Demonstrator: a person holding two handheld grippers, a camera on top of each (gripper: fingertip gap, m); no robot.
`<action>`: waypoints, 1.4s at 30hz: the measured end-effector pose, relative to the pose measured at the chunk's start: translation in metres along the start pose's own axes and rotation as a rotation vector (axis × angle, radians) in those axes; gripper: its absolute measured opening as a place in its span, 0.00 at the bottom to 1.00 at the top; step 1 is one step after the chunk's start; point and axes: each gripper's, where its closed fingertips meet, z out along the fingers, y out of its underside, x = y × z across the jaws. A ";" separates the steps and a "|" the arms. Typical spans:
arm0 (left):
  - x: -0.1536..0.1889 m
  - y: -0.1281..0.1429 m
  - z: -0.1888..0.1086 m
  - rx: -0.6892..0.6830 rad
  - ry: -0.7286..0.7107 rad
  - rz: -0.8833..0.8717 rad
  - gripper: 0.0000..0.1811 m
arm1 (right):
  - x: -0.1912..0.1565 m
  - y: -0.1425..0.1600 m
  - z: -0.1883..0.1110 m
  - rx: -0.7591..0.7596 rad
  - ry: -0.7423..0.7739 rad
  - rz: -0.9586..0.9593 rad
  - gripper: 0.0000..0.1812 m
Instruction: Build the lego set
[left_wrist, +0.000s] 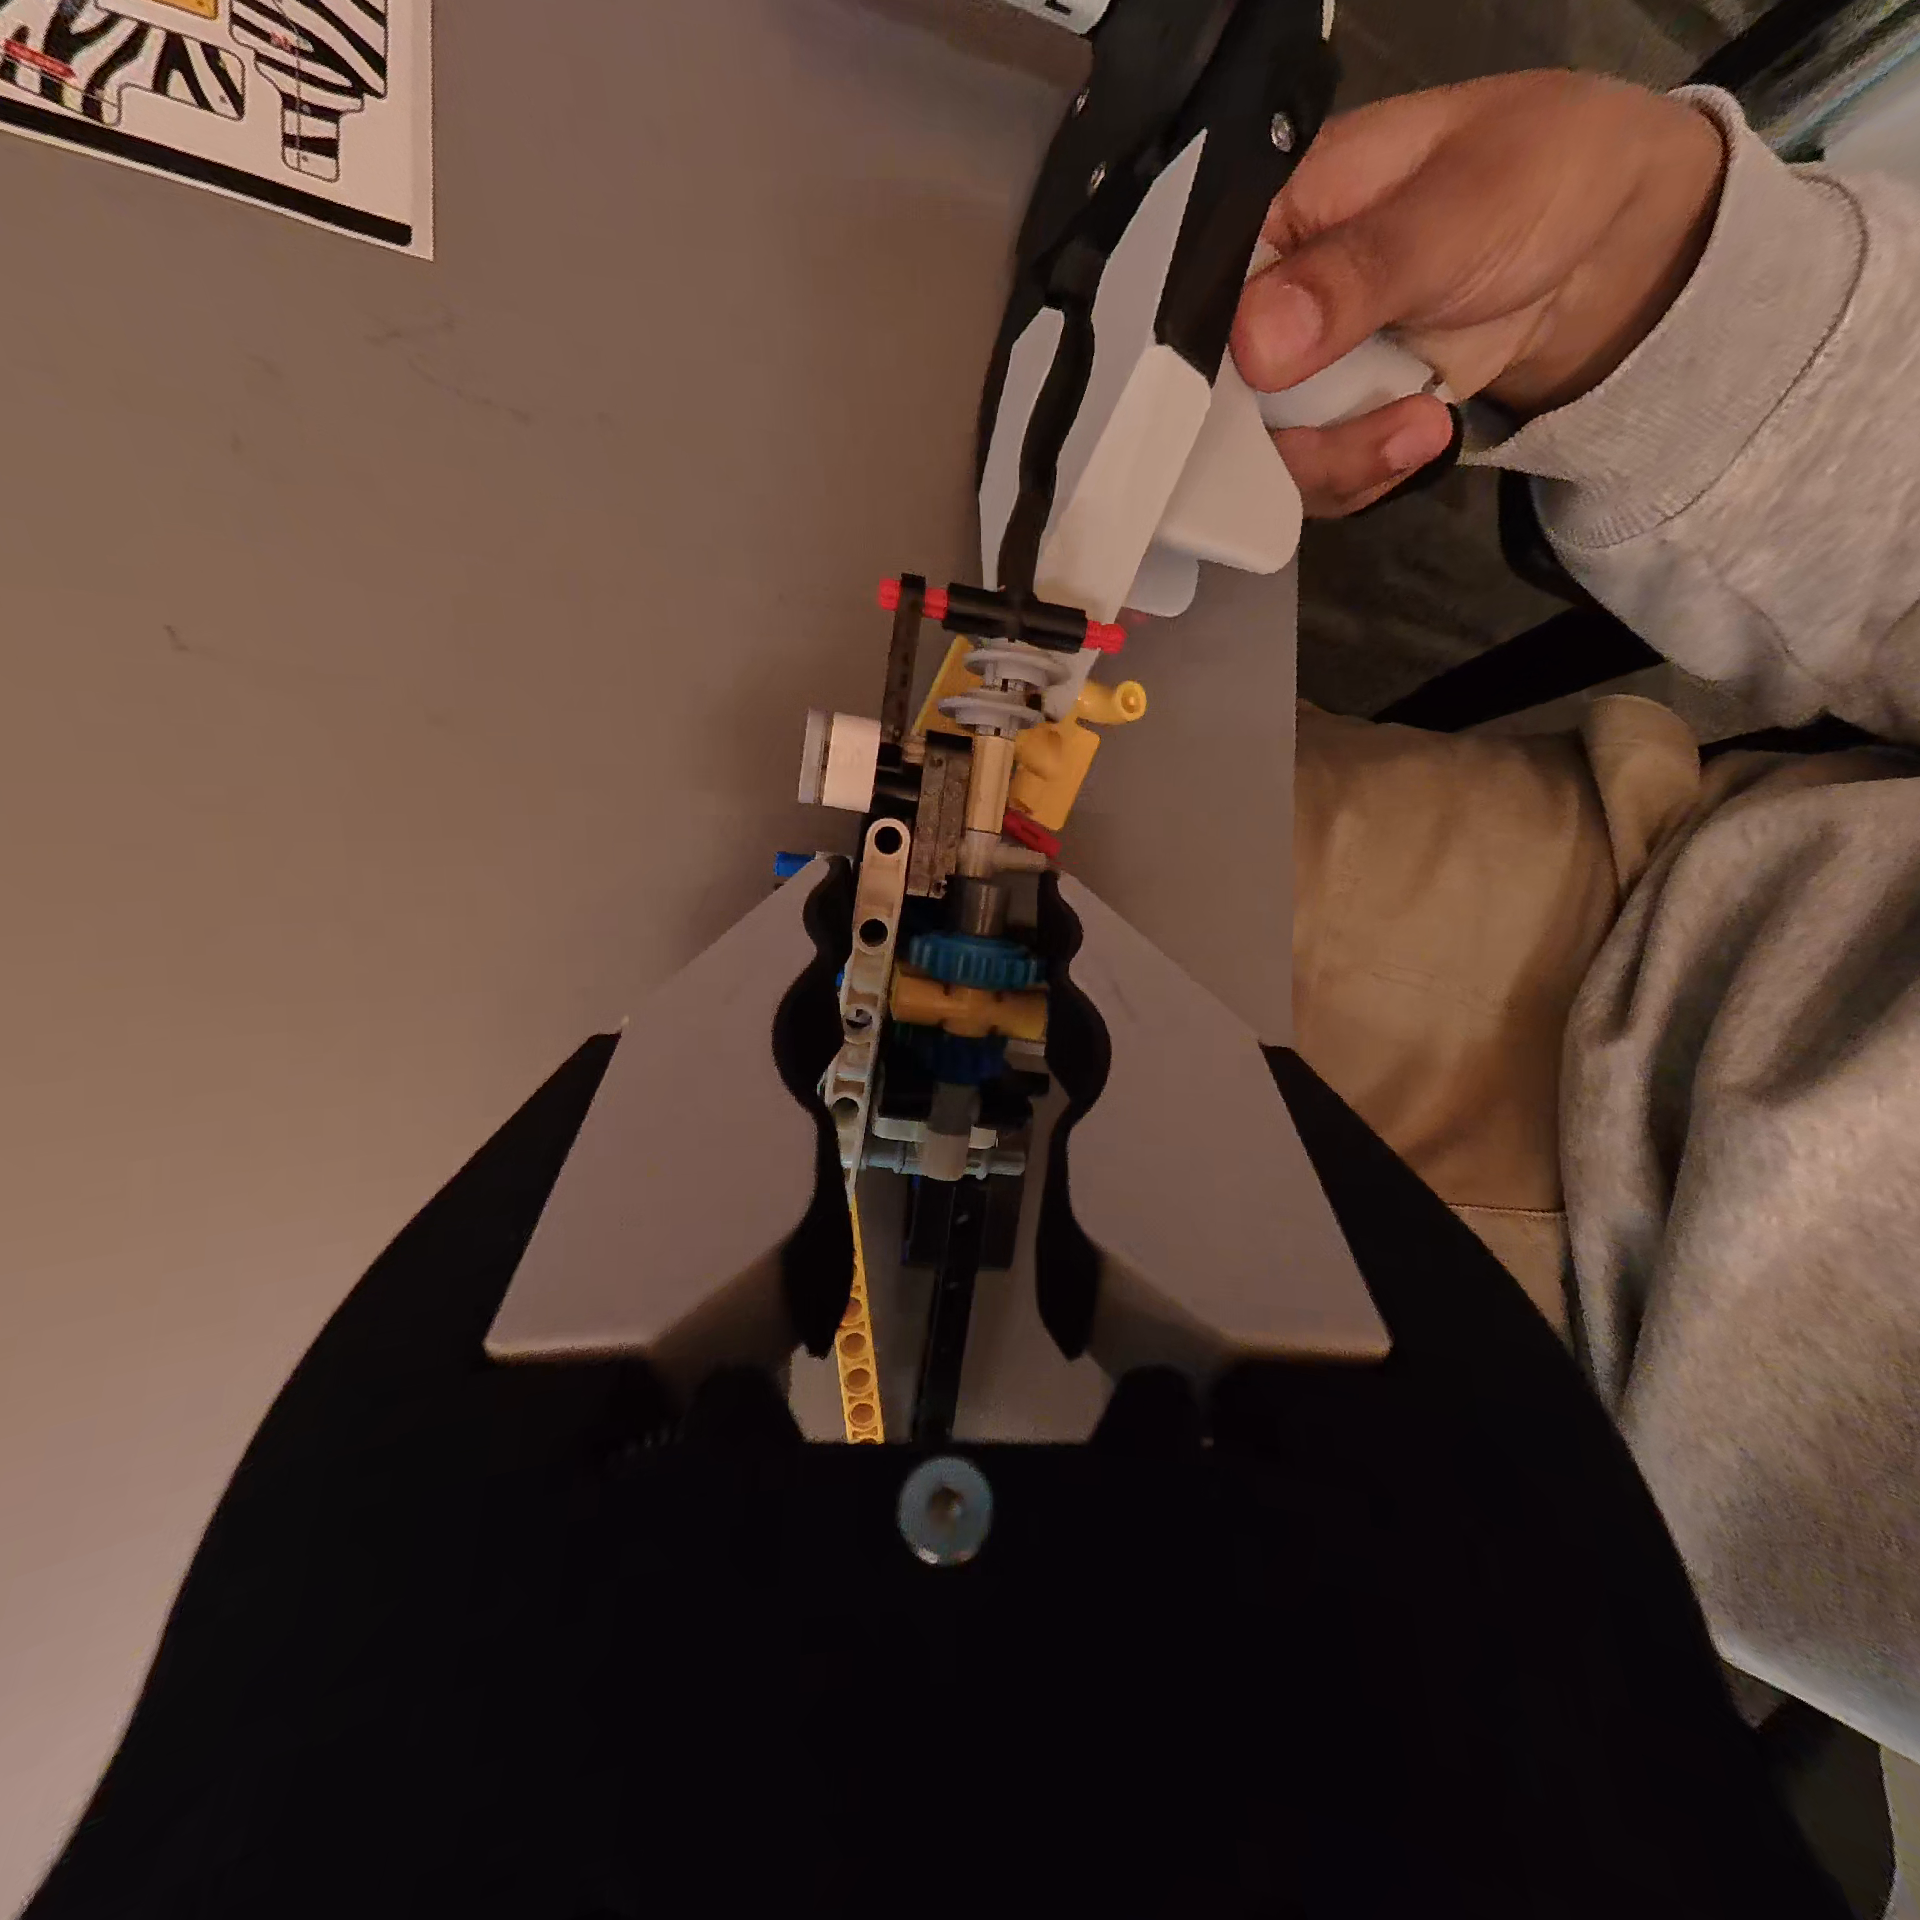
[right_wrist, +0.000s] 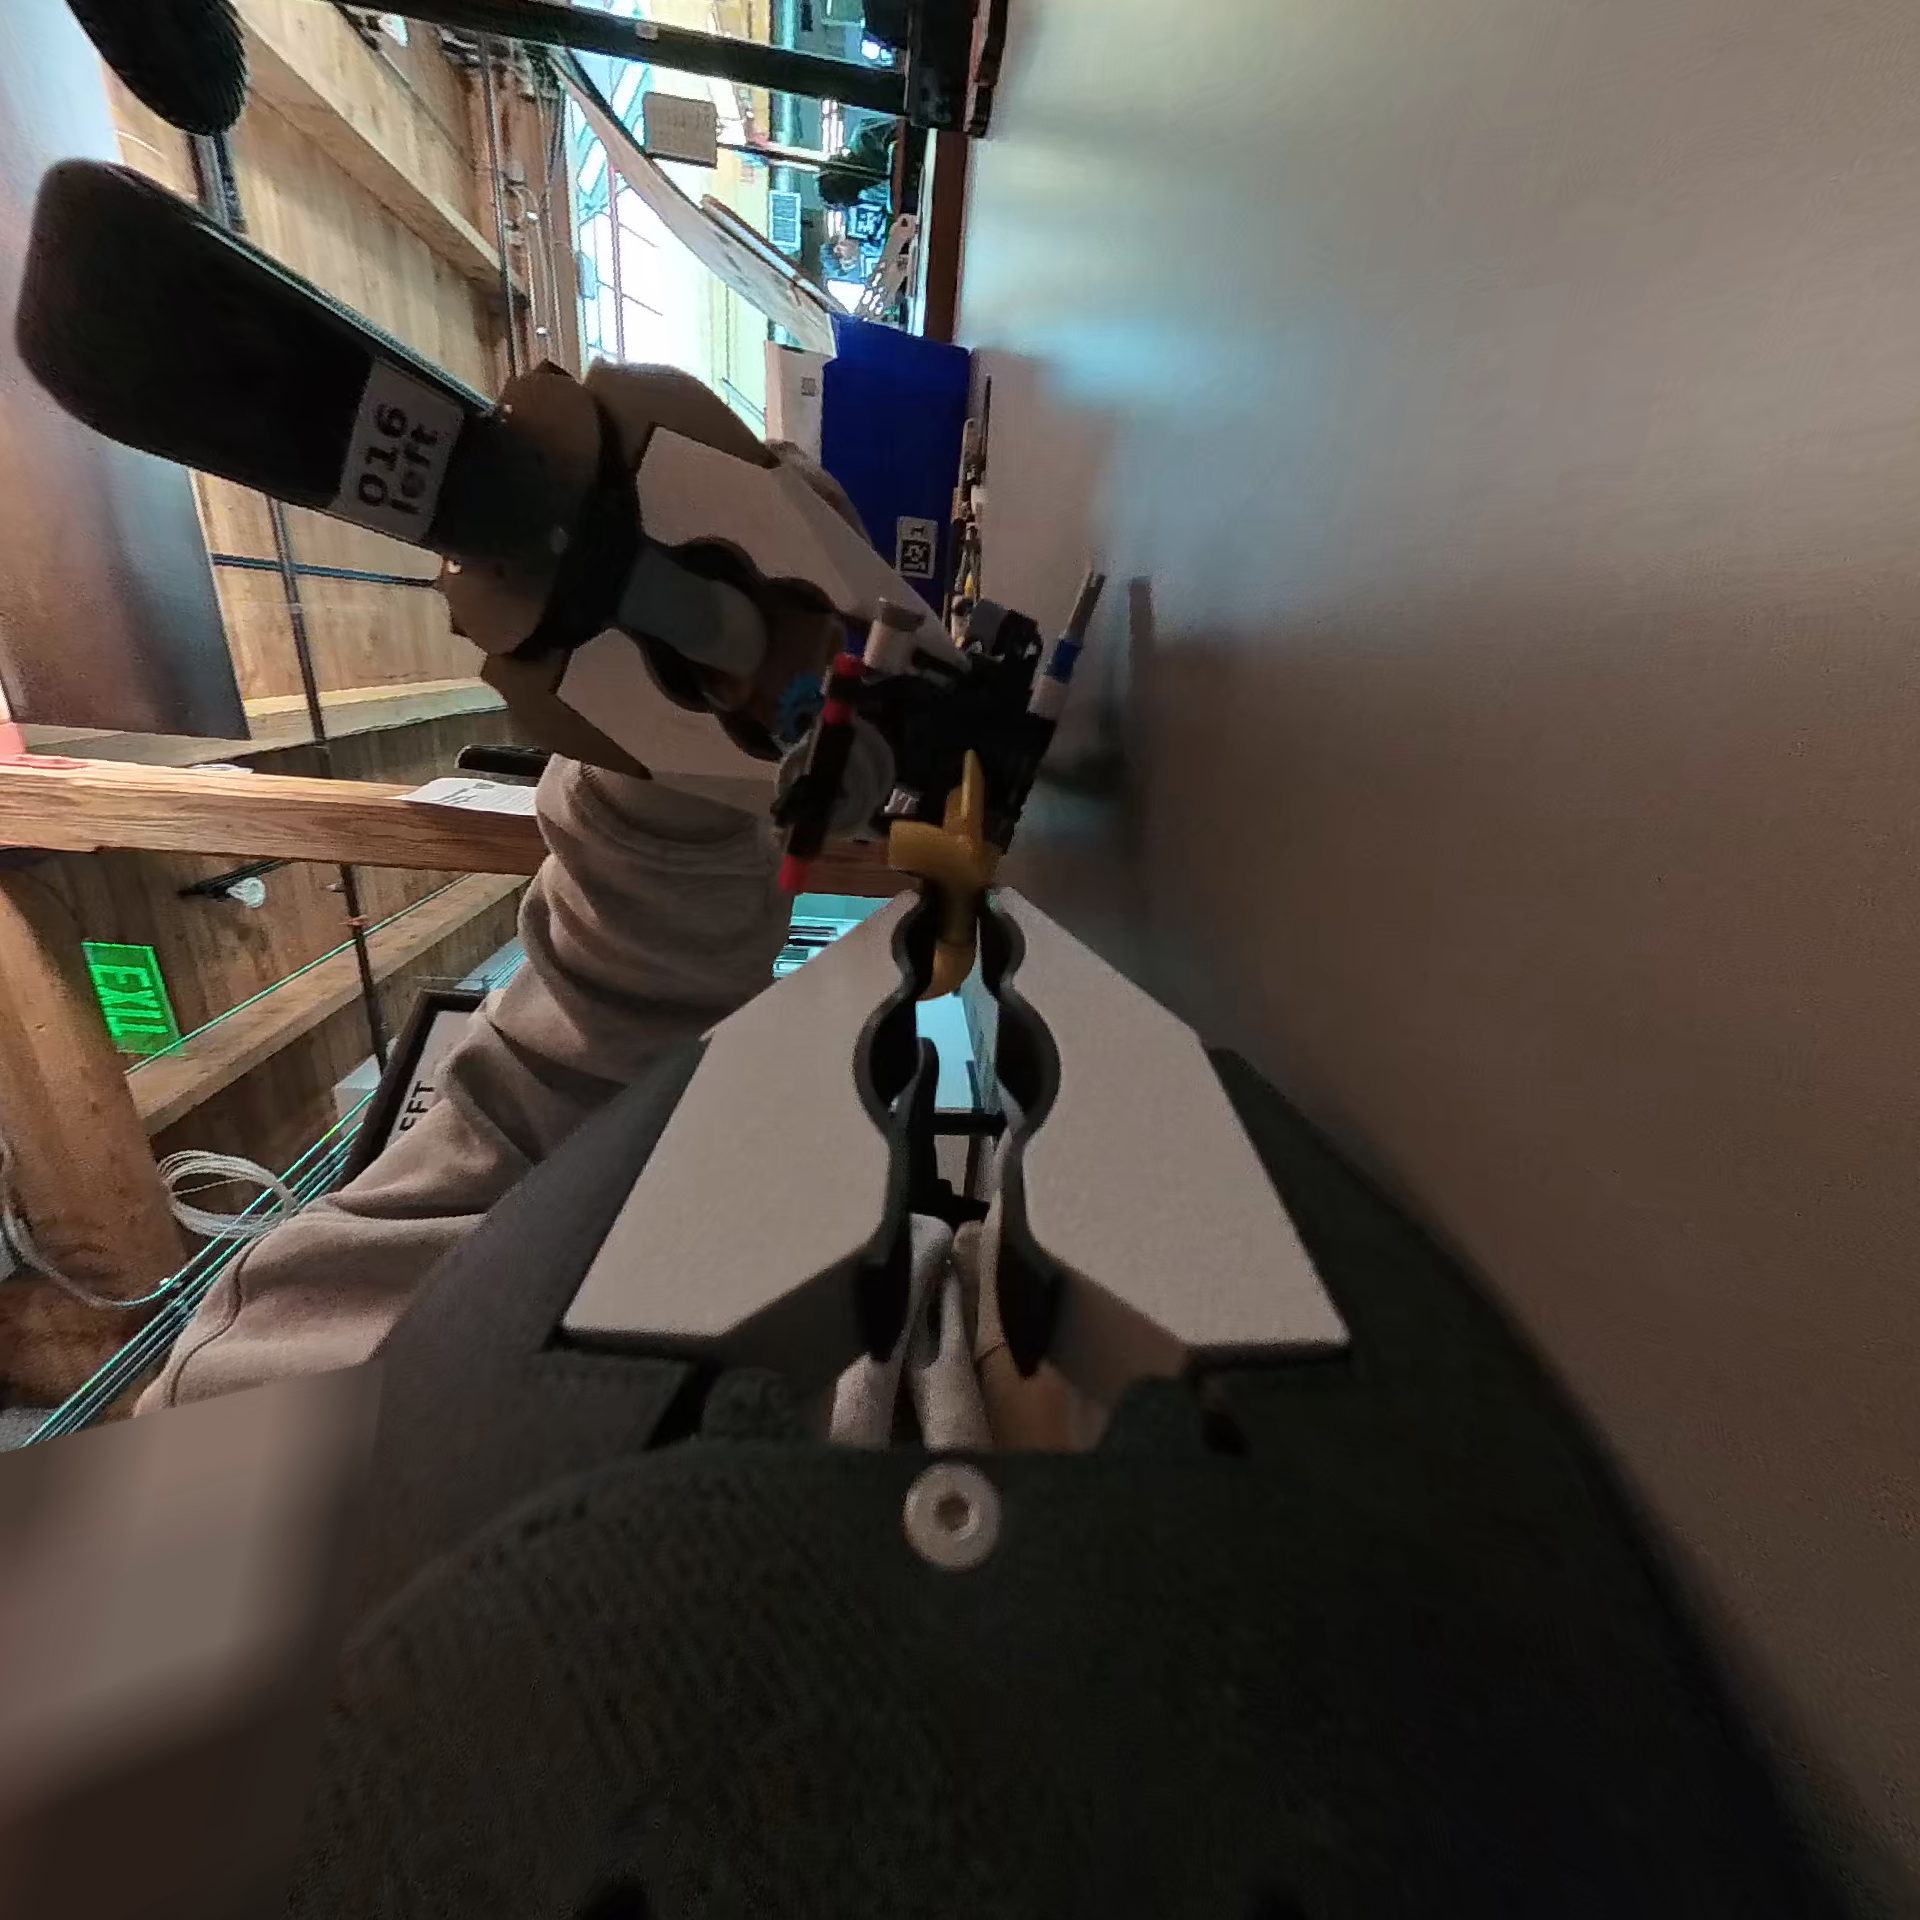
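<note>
My left gripper (left_wrist: 940, 894) is shut on the lego assembly (left_wrist: 961, 997), a long build with blue gears, a yellow connector, light grey beams and a black axle piece with red ends (left_wrist: 1003, 613) at its far tip. It is held above the grey table (left_wrist: 468, 623). My right gripper (right_wrist: 956, 914) is shut on a yellow lego piece (right_wrist: 956, 862) that sits at the side of the assembly (right_wrist: 935, 727). In the left wrist view the right gripper (left_wrist: 1049, 603) comes down from the top right and touches the assembly's far end beside the yellow piece (left_wrist: 1112, 701).
A printed sheet with black-and-white striped shapes (left_wrist: 208, 94) lies at the table's far left. A hand (left_wrist: 1455, 270) in a grey sleeve holds the right gripper. The table edge (left_wrist: 1294, 831) runs just right of the assembly. Wooden beams and shelves (right_wrist: 312, 810) fill the background. Tip to tip, the grippers are about 4 cm apart.
</note>
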 end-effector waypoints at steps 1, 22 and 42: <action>0.001 0.001 0.000 -0.003 0.003 0.001 0.19 | -0.001 0.001 0.000 -0.005 -0.005 0.001 0.04; 0.007 0.005 0.007 -0.063 -0.015 0.075 0.19 | 0.001 0.007 0.003 -0.036 0.003 0.043 0.03; -0.006 -0.001 0.010 0.020 -0.079 0.014 0.20 | 0.010 -0.022 -0.004 0.267 0.073 0.081 0.03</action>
